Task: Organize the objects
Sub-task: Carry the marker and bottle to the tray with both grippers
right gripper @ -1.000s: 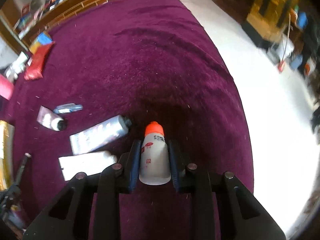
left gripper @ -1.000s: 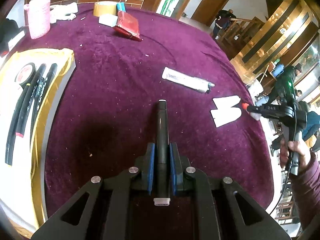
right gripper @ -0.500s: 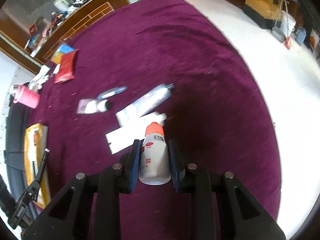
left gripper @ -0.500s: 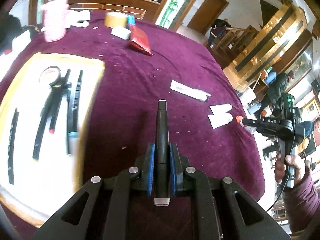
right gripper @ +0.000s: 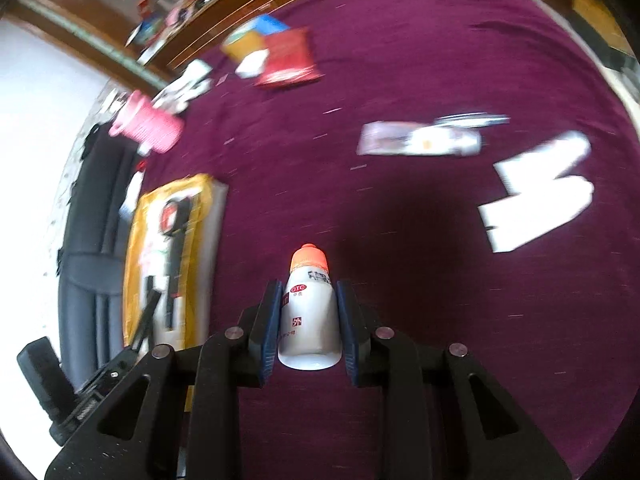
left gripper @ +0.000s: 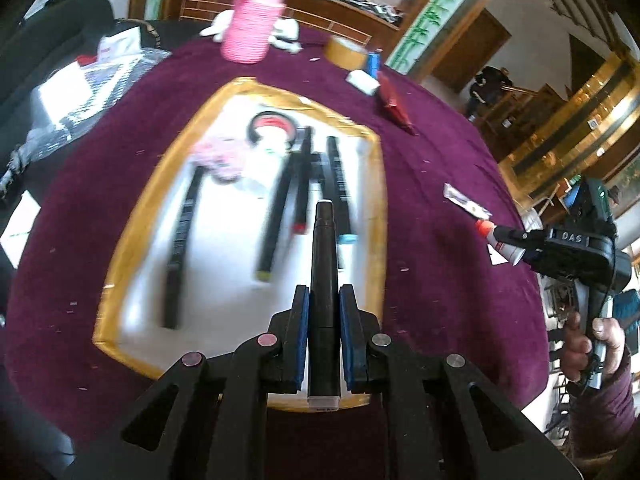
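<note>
My left gripper is shut on a black marker pen and holds it above the right part of a white tray with a gold rim. Several black pens and a roll of tape lie in the tray. My right gripper is shut on a white tube with an orange cap, held above the purple tablecloth. It also shows in the left wrist view, right of the tray. The tray appears at the left in the right wrist view.
A pink cup, a tape roll, a white block and a red packet stand at the table's far side. Tubes and white packets lie on the cloth right of the tray. A plastic bag lies far left.
Both grippers have swung left. The left one, with the pen, now hangs over the tray. The right one, with the tube, has moved away from the tubes and packets on the cloth.
</note>
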### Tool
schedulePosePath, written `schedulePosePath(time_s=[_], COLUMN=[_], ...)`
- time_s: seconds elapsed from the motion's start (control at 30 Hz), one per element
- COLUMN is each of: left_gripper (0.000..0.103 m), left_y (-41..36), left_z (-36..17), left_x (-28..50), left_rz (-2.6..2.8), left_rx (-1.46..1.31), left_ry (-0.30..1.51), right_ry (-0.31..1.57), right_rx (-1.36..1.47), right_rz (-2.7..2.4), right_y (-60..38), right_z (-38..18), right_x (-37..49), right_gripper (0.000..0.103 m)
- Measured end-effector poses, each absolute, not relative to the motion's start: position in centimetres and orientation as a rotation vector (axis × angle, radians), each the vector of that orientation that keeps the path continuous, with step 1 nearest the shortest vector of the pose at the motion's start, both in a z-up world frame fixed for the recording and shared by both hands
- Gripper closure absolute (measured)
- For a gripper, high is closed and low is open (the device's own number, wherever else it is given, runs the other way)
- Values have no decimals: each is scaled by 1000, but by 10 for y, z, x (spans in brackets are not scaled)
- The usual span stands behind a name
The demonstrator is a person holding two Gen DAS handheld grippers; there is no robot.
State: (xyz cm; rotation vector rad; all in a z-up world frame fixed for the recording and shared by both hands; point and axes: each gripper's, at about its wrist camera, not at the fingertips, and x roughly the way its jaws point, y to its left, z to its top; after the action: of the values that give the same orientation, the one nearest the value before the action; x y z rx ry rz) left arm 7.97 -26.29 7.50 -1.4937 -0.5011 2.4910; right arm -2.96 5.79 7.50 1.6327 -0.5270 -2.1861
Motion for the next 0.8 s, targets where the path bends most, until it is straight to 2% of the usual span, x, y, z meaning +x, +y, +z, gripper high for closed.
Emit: schedulePosePath(time_s=[0.27,0.53,0.8], left_gripper=[91,91,91], left_y=[-307,-319,-319], left_z=[50,29,19], left_x=[77,56,48], left_rz=[2497,2477,2454], left_rx=[-1567,-1625,-1659], left_ry=[-521,-508,-510], right_ry=[-479,-307,-145], right_rx=[1636,1673,1702], right_rz=[-2039,-1981,-1999], right_y=[-39,-120,-153], right_z=[69,53,34], right_x=[-30,-21,-16], right_gripper=[78,78,78])
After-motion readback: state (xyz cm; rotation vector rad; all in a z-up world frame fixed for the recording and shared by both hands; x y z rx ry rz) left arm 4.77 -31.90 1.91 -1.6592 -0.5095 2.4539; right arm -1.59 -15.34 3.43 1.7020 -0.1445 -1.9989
